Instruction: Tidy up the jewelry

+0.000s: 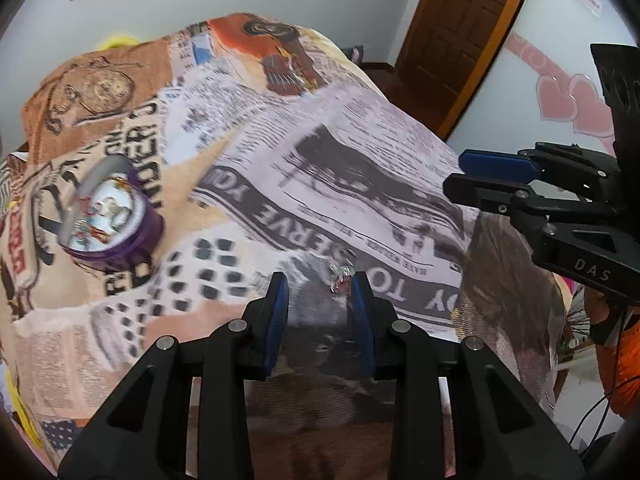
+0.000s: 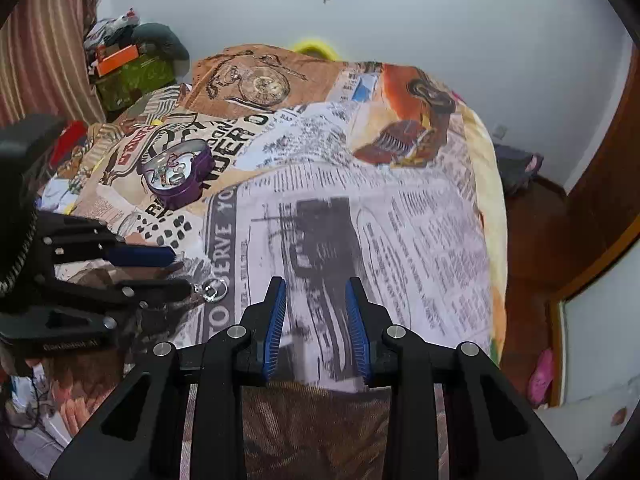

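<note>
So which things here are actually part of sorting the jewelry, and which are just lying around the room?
Part of the job:
- purple tin, open, jewelry inside
- small silvery jewelry piece on the bedspread, at the left gripper tips
- right gripper, empty

Just lying about:
- orange box on the pile by the curtain
- pink item on the floor
- yellow object behind the bed
</note>
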